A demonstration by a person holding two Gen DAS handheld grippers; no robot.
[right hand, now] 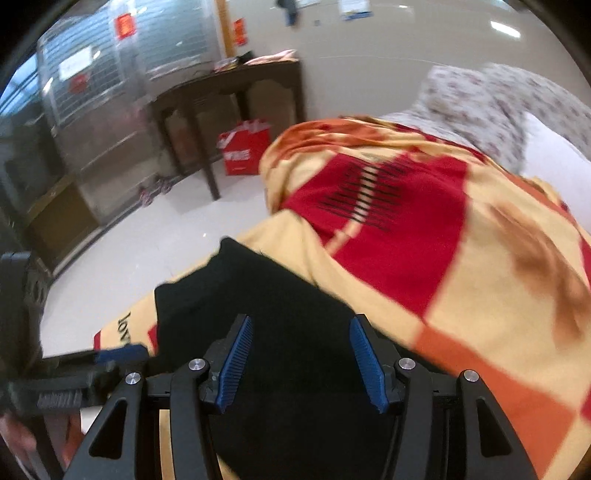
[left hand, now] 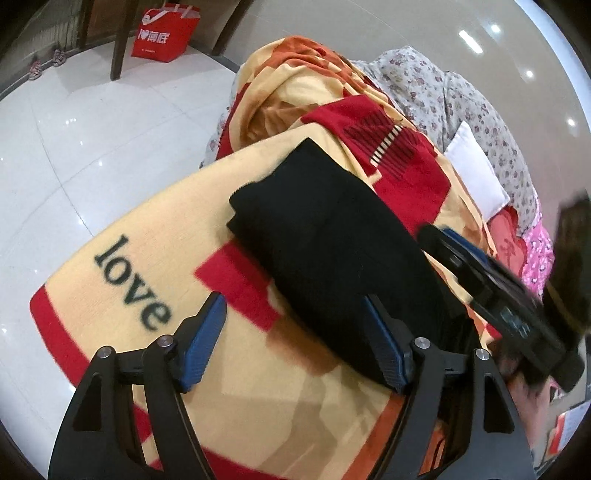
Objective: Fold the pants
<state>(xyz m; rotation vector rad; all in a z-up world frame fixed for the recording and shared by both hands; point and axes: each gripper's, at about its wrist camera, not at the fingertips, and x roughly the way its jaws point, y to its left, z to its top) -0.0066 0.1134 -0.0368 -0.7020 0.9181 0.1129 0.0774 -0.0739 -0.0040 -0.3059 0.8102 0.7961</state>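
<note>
black pants (left hand: 332,251) lie folded in a compact bundle on the yellow/red/orange blanket (left hand: 147,369) w/ "love" print (left hand: 131,282), near the bed's edge. left hand-held gripper (left hand: 293,339) hovers low over the blanket, blue pads (left hand: 207,341) spread wide; right pad sits at the pants' near edge, nothing pinched. right hand-held gripper (right hand: 301,363) above the pants (right hand: 280,325), fingers spread apart too, holding nothing. it also shows blurred at the right of left wrist view. floral sheet (left hand: 461,96) & white pillow (left hand: 476,173) beyond the blanket. red shopping bag (left hand: 166,33) on white tile floor (left hand: 74,147) by a dark wooden table (right hand: 229,88).
</note>
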